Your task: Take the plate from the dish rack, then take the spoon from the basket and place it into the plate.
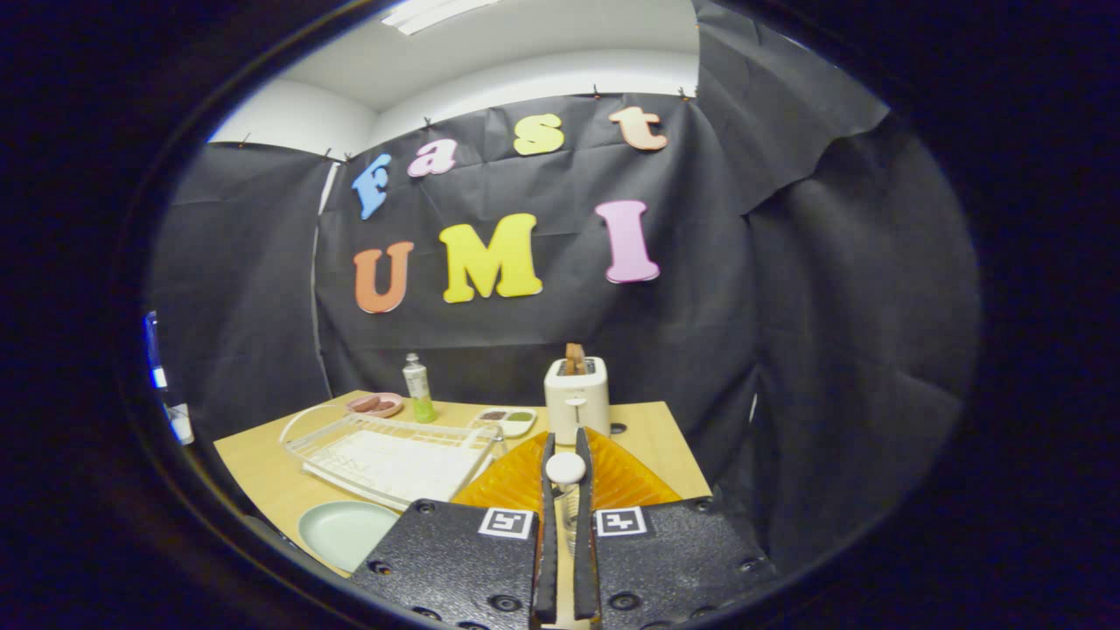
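Hand-held gripper [566, 468] pinches the spoon [565, 467]; its handle hidden between the fingers

I see a light wooden table [639, 437] carrying everything. Near left lies a pale green plate [344, 531]; behind it sits a white dish rack [389, 455]. At the far edge stand a pink dish [374, 404], a green bottle [418, 388], a white two-part tray [507, 421] and a white toaster [576, 398]. An orange basket [518, 479] sits near centre.

My gripper [565, 469] pinches a white spoon [565, 467] between its fingers.
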Available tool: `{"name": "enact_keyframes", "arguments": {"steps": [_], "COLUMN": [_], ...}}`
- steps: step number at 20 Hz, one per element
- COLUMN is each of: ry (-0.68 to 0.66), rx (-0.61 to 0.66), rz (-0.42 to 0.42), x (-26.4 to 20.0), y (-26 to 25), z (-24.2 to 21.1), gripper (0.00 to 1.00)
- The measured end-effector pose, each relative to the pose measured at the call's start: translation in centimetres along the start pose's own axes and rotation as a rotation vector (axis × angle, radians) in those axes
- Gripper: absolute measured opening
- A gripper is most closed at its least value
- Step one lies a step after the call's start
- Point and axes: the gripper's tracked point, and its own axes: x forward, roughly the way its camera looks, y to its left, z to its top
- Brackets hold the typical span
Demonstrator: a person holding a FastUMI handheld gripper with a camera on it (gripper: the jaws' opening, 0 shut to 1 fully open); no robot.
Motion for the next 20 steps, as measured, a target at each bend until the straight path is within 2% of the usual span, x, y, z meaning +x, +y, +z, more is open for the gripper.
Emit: {"name": "enact_keyframes", "arguments": {"steps": [5,9,11,17,20], "ry": [0.007,0.112,0.147,0.285,0.36], "rx": [-0.108,-0.166,-0.205,-0.191,-0.205], "rz": [0.177,0.387,0.423,0.557,0.595], "x": [-1.0,-1.4,-1.1,0.3,0.7], "y": [9.4,17.5,19.3,23.8,24.8], "z": [0.8,-2.3,-3.5,-7.5,-9.7], "gripper": [0.13,0.13,0.13,0.13,0.13]}}
